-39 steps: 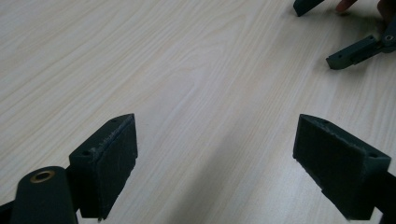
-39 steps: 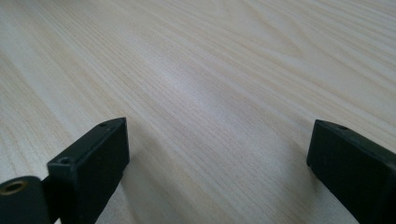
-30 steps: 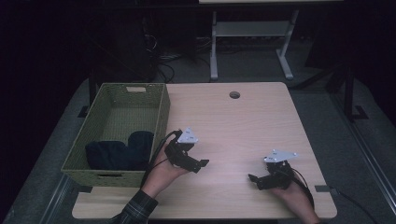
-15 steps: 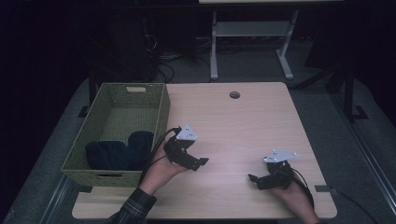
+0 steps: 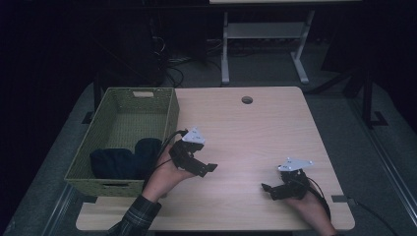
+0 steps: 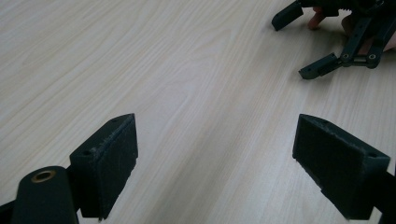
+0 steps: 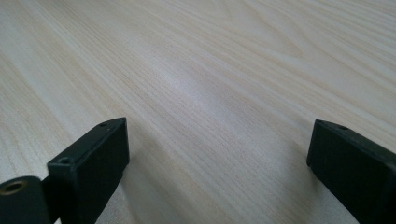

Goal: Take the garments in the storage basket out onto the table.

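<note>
Basket [image 5: 129, 129] sits on the table's [image 5: 255, 132] left edge, w/ bundled cloth [image 5: 125, 160] in its near end. Left gripper [image 5: 209, 167] is just right of the basket's near corner, above the tabletop. Right gripper [image 5: 268, 189] rests near the front right, well apart from it. Cable hole [image 5: 247, 100] lies at the far edge; a rack [image 5: 263, 34] stands on the floor behind the table.

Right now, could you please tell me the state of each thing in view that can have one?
Left gripper: open, empty, over bare table beside the basket.
Right gripper: open, empty, low over the table's near right part.
Basket: upright on the table's left side, holding dark cloth at its near end.
Dark cloth: bunched in the basket, not gripped.
Table: bare wood, with one round hole near the far edge.
</note>
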{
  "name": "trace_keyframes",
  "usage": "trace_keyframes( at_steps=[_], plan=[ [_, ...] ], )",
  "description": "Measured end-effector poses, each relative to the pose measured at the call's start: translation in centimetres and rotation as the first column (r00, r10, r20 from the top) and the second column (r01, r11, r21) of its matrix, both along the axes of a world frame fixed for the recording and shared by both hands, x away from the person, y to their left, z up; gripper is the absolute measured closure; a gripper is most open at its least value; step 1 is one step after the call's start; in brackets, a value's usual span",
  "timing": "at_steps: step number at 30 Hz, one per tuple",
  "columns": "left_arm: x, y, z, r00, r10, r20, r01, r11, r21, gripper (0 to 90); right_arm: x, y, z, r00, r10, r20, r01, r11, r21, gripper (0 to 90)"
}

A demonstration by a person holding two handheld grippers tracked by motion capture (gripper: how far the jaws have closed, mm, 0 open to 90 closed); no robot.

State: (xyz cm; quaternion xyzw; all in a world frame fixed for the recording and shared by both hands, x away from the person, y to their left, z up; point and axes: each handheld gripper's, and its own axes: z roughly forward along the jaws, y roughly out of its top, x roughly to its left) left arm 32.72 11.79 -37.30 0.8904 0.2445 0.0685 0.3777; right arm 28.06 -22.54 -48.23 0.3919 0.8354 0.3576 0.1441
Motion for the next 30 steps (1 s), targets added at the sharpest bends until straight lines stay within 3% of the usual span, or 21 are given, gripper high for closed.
trace_keyframes(
  at_steps=[30],
  plan=[
    [1.1, 1.7, 3.0, 1.0000, -0.005, 0.007, 0.005, 0.9999, 0.015, 13.9, 0.0, 0.0, 0.0, 1.0000, 0.000, 0.000, 0.000, 1.000, 0.002, 5.3]
  ],
)
